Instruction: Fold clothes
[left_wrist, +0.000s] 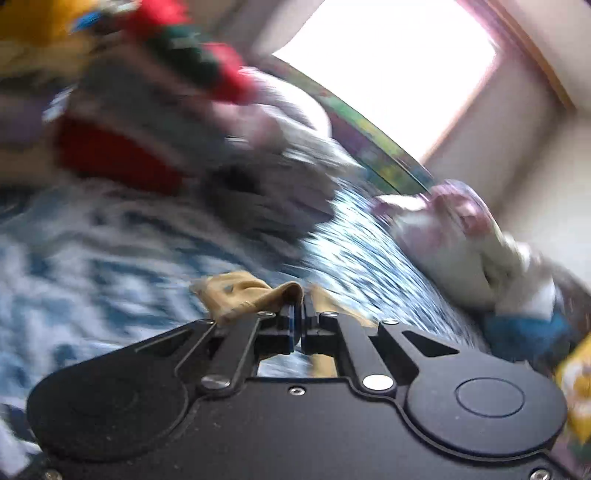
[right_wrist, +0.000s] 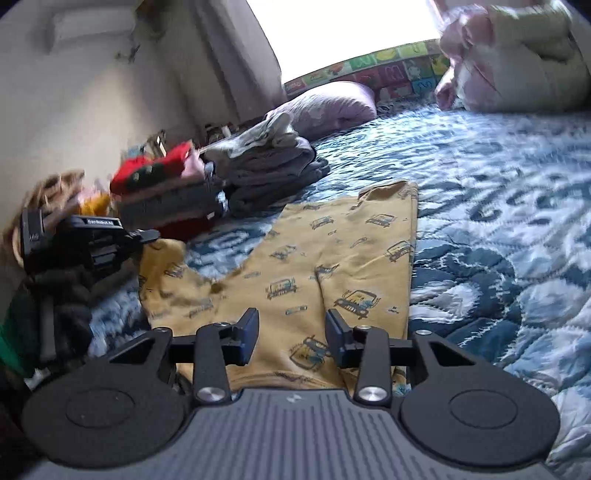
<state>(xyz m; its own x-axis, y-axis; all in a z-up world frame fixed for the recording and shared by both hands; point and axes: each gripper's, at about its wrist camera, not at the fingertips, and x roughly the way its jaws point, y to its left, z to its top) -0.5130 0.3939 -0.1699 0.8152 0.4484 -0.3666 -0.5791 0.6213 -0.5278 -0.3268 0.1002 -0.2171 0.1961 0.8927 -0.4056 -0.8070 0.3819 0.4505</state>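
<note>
My one landmark is the yellow garment (right_wrist: 332, 251), printed with small vehicles and lying flat on the blue-and-white quilt (right_wrist: 498, 206). My right gripper (right_wrist: 291, 339) hovers at its near edge, fingers spread with nothing between them. At the garment's left corner sits my left gripper (right_wrist: 147, 236); a white label on its black body carries lettering too blurred for me to read. In the left wrist view that gripper (left_wrist: 300, 317) has its pads pressed together on a fold of the yellow cloth (left_wrist: 243, 291). Beyond the garment's far left corner stands a stack of folded clothes (right_wrist: 266, 166), grey with a red and green piece at its left. Further back, a strip of picture tiles (right_wrist: 388, 70) runs under the window; its letters are illegible. The left wrist view is heavily motion-smeared.
</note>
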